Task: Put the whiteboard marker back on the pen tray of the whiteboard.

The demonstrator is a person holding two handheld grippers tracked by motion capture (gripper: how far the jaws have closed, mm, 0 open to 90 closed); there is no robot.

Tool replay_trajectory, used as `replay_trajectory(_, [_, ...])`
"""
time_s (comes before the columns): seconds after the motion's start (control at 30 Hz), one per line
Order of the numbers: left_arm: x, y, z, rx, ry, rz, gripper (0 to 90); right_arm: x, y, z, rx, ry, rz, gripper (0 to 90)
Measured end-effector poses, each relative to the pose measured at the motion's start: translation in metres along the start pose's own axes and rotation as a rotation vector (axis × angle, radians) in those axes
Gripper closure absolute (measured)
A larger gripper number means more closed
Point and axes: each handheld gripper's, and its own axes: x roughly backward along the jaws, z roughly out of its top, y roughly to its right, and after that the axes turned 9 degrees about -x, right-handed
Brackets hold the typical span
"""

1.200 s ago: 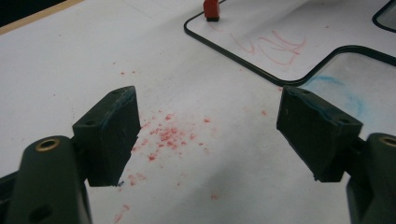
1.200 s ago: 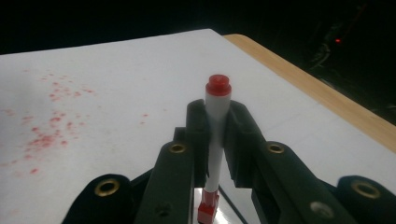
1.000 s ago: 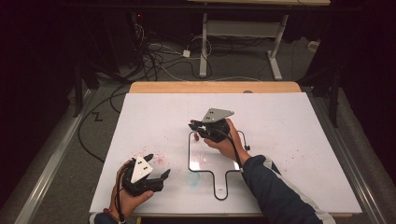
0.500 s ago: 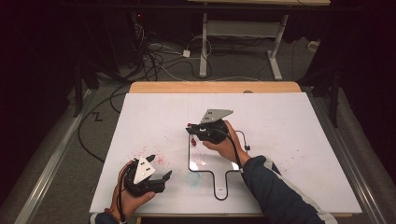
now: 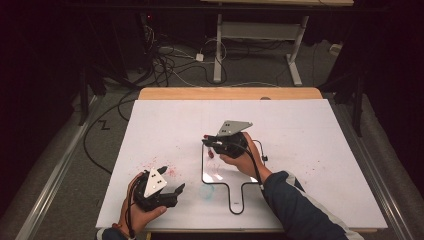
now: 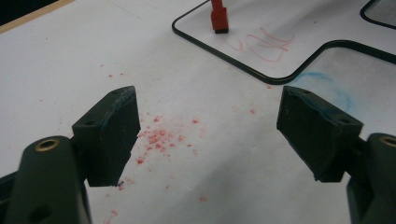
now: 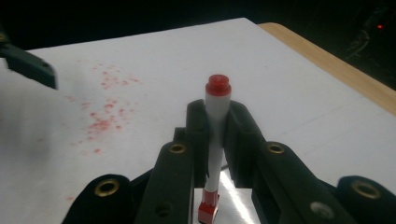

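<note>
Gripping a red marker (image 7: pixel 215 135) upright, right tool (image 5: pixel 216 144) clamped, left tool (image 5: pixel 170 192) wide open.

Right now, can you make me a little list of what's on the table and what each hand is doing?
table: white sheet on top
board: small whiteboard with a handle, red scribbles on it
marker: red marker, upright, tip on the board
right gripper: jaws shut on the marker
left gripper: jaws open, holding nothing
mess: red crumbs near the left gripper
</note>
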Motion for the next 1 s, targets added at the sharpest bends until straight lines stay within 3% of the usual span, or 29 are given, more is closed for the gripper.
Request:
replay_trajectory(0.07, [0.000, 0.001, 0.000, 0.002, 0.003, -0.002, 20.6, 0.001, -0.007, -0.001, -0.029, -0.005, 0.058, 81.7])
replay_trajectory(0.2, [0.000, 0.001, 0.001, -0.006, -0.003, -0.005, 20.7, 0.002, -0.014, -0.002, -0.036, -0.012, 0.095, 81.7])
replay_trajectory(0.27, [0.000, 0.001, 0.001, -0.004, -0.002, -0.011, 20.7, 0.003, -0.019, -0.001, 0.007, -0.025, 0.077, 81.7])
replay_trajectory(0.37, [0.000, 0.002, 0.001, -0.010, -0.004, -0.009, 20.7, 0.003, -0.016, -0.001, 0.016, -0.018, 0.007, 81.8])
replay_trajectory(0.43, [0.000, 0.002, 0.001, -0.010, -0.004, -0.010, 20.6, 0.004, -0.012, 0.000, 0.056, -0.022, -0.080, 81.8])
replay_trajectory(0.5, [-0.001, 0.002, 0.001, -0.006, -0.002, -0.012, 20.7, 0.005, -0.008, -0.001, 0.022, -0.017, -0.075, 81.7])
replay_trajectory(0.63, [-0.001, 0.001, 0.001, -0.006, -0.004, -0.013, 20.6, 0.008, -0.017, -0.003, 0.014, -0.021, -0.011, 81.7])
replay_trajectory(0.67, [-0.001, 0.001, 0.001, -0.007, -0.006, -0.012, 20.7, 0.010, -0.023, -0.005, -0.005, -0.023, 0.043, 81.7])
replay_trajectory(0.77, [0.000, 0.002, 0.001, -0.012, -0.005, -0.013, 20.7, 0.012, -0.030, -0.006, -0.001, -0.035, 0.056, 81.7])
replay_trajectory(0.87, [-0.001, 0.003, 0.002, -0.011, -0.005, -0.015, 20.7, 0.014, -0.030, -0.005, 0.017, -0.041, 0.015, 81.8])
replay_trajectory(0.93, [-0.001, 0.003, 0.002, -0.012, -0.007, -0.015, 20.6, 0.014, -0.026, -0.004, 0.052, -0.049, -0.065, 81.8])
replay_trajectory(1.0, [-0.001, 0.003, 0.002, -0.012, -0.006, -0.015, 20.7, 0.015, -0.020, -0.004, 0.030, -0.043, -0.085, 81.8])
